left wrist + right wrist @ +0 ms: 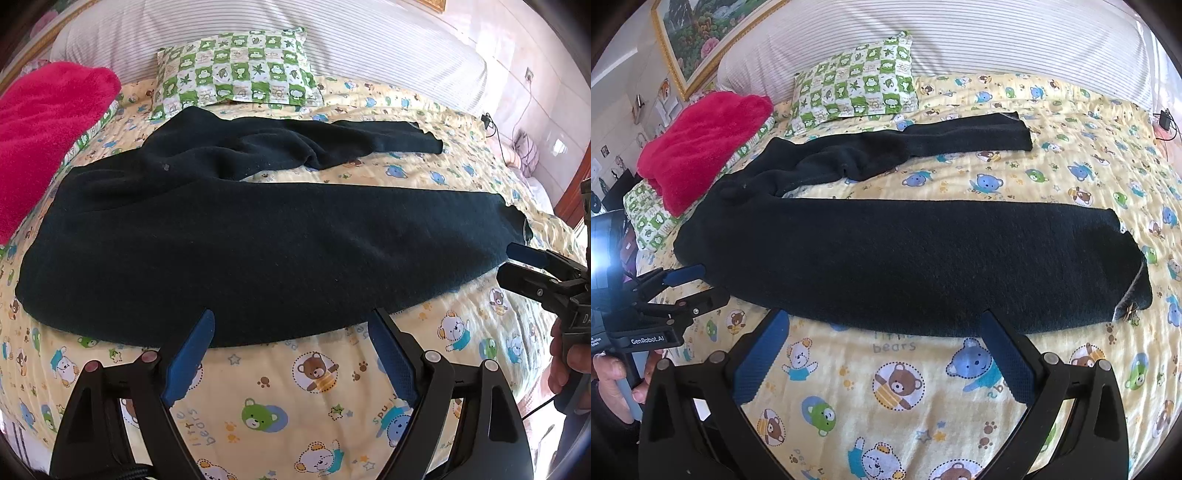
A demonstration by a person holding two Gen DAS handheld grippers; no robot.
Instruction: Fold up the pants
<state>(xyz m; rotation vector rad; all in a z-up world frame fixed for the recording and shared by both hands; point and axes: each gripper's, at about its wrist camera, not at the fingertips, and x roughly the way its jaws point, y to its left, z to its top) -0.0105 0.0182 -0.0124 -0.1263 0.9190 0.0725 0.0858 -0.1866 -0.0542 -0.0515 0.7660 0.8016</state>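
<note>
A pair of dark, almost black fleece pants (258,236) lies spread across the middle of both frames on a yellow quilted bedsheet printed with cartoon bears (317,413), the near leg flat and full length, the far leg rumpled toward the upper centre. You appear to be at the very start: nothing is folded yet, and both tools hover at the near hem edge of the near leg. The next move likely calls for pinching that near edge at two points and carrying it over onto the far leg. Your left gripper (291,325) fills the lower centre of the left view, its blue-padded jaws spread wide, tips just at the fabric edge, grasping nothing. Your right gripper (884,325) sits the same way in the right view, jaws released wide and empty. A green-and-white checked pillow (857,85) and a bright pink fluffy blanket (701,144) rest in the upper left.
</note>
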